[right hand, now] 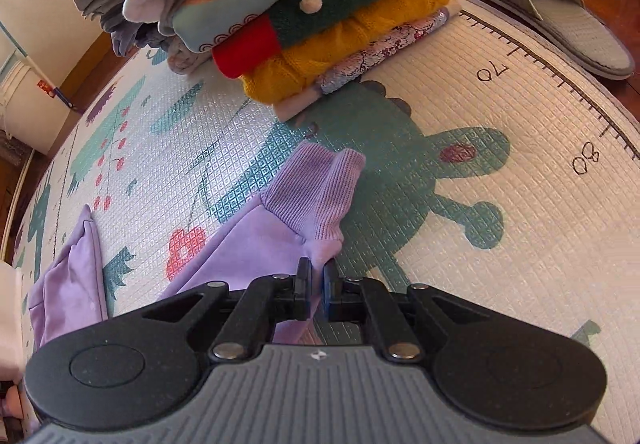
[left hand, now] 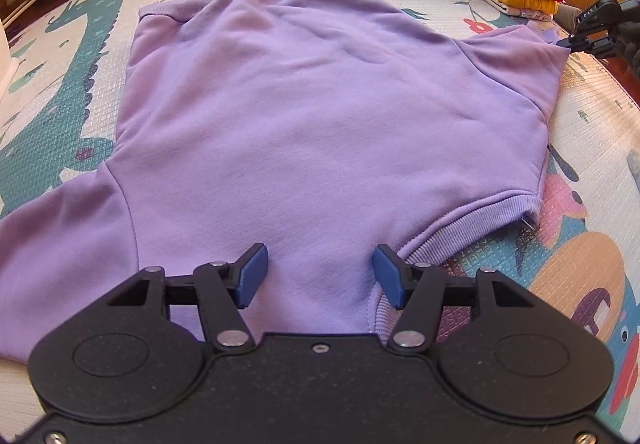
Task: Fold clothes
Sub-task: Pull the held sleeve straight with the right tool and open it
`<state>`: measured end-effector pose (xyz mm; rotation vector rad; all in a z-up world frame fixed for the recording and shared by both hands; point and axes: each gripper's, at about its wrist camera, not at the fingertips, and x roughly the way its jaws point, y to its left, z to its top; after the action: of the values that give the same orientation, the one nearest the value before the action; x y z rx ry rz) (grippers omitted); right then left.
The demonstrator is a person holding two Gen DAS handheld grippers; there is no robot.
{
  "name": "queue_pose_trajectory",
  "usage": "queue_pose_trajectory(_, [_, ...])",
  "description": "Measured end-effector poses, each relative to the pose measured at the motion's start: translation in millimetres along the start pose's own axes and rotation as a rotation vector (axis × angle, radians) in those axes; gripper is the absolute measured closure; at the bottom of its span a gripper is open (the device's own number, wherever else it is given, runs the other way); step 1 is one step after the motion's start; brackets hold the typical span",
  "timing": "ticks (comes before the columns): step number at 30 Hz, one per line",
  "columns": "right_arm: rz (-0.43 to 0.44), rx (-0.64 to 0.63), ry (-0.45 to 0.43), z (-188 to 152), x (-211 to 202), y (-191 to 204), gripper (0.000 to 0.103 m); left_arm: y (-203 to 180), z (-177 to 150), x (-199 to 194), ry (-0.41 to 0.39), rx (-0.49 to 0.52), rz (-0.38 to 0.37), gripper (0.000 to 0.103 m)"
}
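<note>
Lilac sweatshirt [left hand: 312, 116] spread flat on the play mat [right hand: 460, 116].

The left hand-held gripper [left hand: 320, 276] hovers wide apart over its hem; the right hand-held gripper [right hand: 317, 284] pinches the sleeve beside the ribbed cuff [right hand: 320, 188]. The mat's ruler reads "70" and "80".

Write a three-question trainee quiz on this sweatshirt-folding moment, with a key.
1. True or false: the left gripper is shut on the sweatshirt.
2. What does the right gripper pinch? A) slipper B) sleeve near its cuff C) yellow sweater
3. Fill in: the folded stack rests on the play ____.

Key: 1 false; 2 B; 3 mat.
</note>
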<state>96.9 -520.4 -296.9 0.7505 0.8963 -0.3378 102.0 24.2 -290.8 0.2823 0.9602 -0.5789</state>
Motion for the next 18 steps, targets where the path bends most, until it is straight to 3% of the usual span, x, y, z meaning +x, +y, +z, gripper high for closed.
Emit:
queue_pose_trajectory(4, [-0.002, 0.036, -0.05, 6.9, -4.9, -7.9, 0.068, 0.4, 0.6, 0.7, 0.002, -0.001, 0.0, 0.043])
queue_pose_trajectory(8, [-0.016, -0.005, -0.057, 21.3, 10.0, -7.4, 0.064, 0.4, 1.1, 2.3, 0.007, -0.002, -0.001, 0.04])
queue_pose_trajectory(9, [-0.014, -0.023, -0.049, 23.2, 14.0, -5.6, 0.064, 0.3, 1.1, 2.6, 0.008, -0.001, -0.002, 0.039])
queue_pose_trajectory(11, [-0.022, -0.068, -0.043, 27.0, 19.5, -2.6, 0.098, -0.1, 0.4, 3.1, 0.01, 0.005, -0.004, 0.037])
queue_pose_trajectory(15, [-0.061, -0.11, -0.059, 38.2, 24.1, -10.6, 0.098, -0.7, -0.1, 3.8, 0.014, 0.01, -0.006, 0.034])
queue_pose_trajectory(18, [-0.097, -0.184, -0.069, 41.5, 23.0, -9.4, 0.085, -6.4, -2.4, 5.4, 0.021, 0.054, 0.0, 0.027])
